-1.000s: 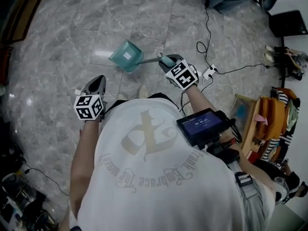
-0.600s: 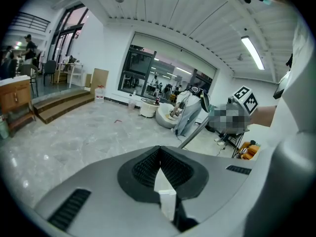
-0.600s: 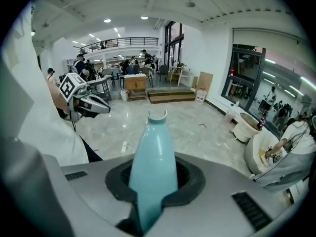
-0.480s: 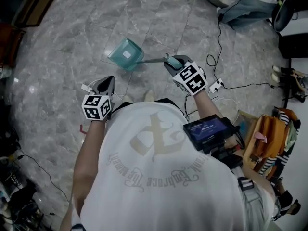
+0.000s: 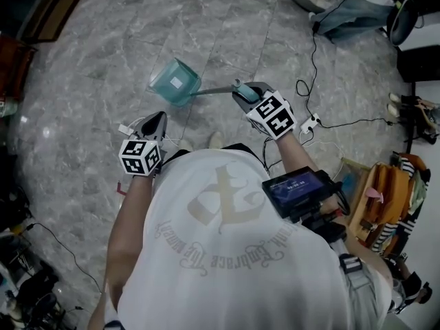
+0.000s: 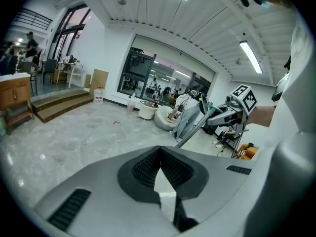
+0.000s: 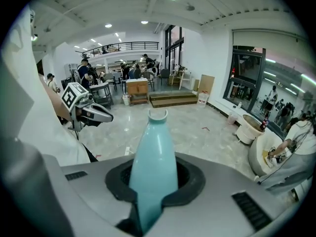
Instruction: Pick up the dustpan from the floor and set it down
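As the head view is showing: the right tongs (image 5: 242, 92) are clamping the teal handle of the dustpan (image 5: 173, 82) and carrying it. Compared with a second ago, the pan end is lying further out to the picture's left, and the shaft is reaching longer across the marble floor (image 5: 82, 115). The left tongs (image 5: 155, 122) are hanging by the person's side, well apart from the dustpan.
Left gripper view: the left tongs (image 6: 160, 154) are sitting closed tip to tip and gripping nothing. Beyond them the right tongs (image 6: 213, 113) are holding the dustpan (image 6: 194, 129) up. Its shaft is sloping down and away from that grip, and the pan end is hiding behind the left tongs' own body, so contact with the floor is not showing here.
Right gripper view: the right tongs (image 7: 150, 181) are squeezing the handle (image 7: 150, 152) on both sides, only partly closed because the handle is filling the gap. The handle's notched end is sticking out ahead of them. The left tongs (image 7: 96, 113) are hovering off to the left.
Dustpan now: it is hanging from the right tongs, and by the slope of the shaft it is probably coming clear of the floor.
Task meaning: the pick-up appears to be largely done, with the grip holding firm, and the setting down is waiting to be done.
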`<state>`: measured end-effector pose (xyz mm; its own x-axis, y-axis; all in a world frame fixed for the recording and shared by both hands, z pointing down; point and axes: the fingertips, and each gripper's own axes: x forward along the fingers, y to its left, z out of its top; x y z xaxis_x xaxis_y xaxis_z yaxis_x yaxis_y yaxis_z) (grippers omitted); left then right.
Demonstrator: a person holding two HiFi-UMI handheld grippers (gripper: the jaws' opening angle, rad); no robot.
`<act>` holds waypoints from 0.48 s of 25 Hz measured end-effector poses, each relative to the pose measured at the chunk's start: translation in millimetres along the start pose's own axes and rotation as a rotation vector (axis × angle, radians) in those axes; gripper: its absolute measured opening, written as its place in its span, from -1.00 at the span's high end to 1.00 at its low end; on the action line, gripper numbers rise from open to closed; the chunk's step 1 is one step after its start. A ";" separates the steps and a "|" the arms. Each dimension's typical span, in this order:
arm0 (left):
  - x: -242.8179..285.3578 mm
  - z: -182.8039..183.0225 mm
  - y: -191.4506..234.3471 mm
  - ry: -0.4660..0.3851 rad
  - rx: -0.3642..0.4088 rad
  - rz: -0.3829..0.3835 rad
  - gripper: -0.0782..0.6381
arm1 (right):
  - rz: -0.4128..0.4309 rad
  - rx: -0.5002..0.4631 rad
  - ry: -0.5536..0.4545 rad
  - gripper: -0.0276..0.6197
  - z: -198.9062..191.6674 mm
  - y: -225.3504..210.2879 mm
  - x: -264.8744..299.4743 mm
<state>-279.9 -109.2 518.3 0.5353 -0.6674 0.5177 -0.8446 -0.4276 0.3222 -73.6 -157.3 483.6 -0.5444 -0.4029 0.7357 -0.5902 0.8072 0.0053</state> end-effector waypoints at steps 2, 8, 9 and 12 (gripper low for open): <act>-0.4 -3.4 2.9 0.008 0.000 0.004 0.75 | -0.006 0.001 0.003 0.68 -1.1 4.0 0.3; -2.9 -10.0 11.1 0.030 0.004 -0.007 0.75 | -0.033 0.010 0.020 0.68 -2.8 11.8 -0.5; -3.4 -11.0 12.2 0.032 0.004 -0.012 0.75 | -0.040 0.013 0.023 0.68 -3.3 12.9 -0.9; -2.8 -13.6 14.9 0.041 0.004 -0.037 0.75 | -0.067 0.030 0.036 0.68 -5.0 16.2 -3.9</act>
<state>-294.0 -105.4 532.4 0.5652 -0.6254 0.5381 -0.8243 -0.4540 0.3381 -78.0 -140.5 484.2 -0.4812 -0.4394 0.7586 -0.6427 0.7653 0.0355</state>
